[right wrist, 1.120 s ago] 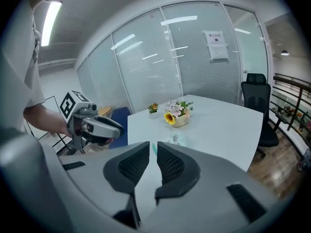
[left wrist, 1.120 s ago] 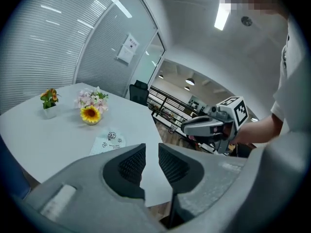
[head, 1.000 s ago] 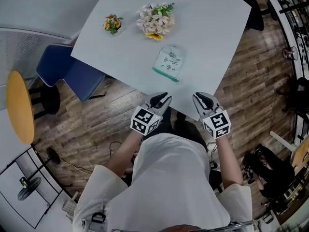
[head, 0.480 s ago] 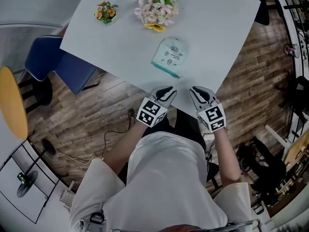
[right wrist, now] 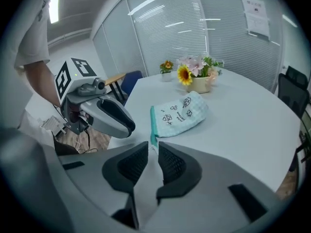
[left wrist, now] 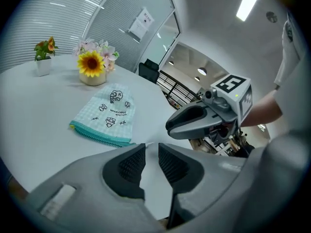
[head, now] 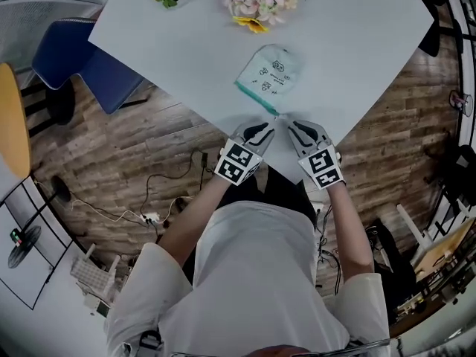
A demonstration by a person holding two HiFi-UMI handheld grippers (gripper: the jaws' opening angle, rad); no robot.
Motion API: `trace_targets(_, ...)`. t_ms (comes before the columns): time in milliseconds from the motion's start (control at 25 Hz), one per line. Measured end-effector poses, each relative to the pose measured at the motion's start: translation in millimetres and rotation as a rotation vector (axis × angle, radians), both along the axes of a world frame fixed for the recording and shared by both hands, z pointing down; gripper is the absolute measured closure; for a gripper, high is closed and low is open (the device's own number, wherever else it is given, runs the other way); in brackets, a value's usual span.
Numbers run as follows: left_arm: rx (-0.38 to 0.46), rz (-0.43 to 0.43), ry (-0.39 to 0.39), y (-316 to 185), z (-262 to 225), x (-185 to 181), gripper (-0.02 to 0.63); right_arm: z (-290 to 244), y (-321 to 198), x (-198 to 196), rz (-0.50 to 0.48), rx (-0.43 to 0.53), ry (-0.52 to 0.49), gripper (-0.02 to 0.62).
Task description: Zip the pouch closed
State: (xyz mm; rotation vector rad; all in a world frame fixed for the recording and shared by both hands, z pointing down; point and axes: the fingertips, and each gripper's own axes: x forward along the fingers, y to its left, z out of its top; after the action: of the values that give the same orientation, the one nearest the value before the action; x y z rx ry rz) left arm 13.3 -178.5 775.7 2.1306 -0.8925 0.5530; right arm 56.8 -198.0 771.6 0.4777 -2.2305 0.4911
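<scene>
- Your left claw point(head: 262, 130) and right claw point(head: 297, 127) each have the jaws a little apart, with nothing between them.
- The pouch point(head: 271, 71) lies flat on the worktop point(head: 357, 36), just ahead of them.
- Its zipper point(head: 256, 100) runs from near the claws away to your left.
- The near end seems straight ahead of the right claw.

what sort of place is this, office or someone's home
Most likely an office or meeting room: glass partitions with blinds, a notice posted on the glass, and a white table with a black office chair beside it.
</scene>
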Motion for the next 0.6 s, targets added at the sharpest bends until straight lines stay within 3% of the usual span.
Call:
trace_targets(440,-0.005,-0.023,-0.121,-1,42,10,0.522,49,-4,-13,-0.275,0.004,0.067,0.509)
trace_targets(600,-0.002,-0.034,-0.135,-2,49,12,0.522,59,-5,-18,-0.32,0.007,0.06,0.512)
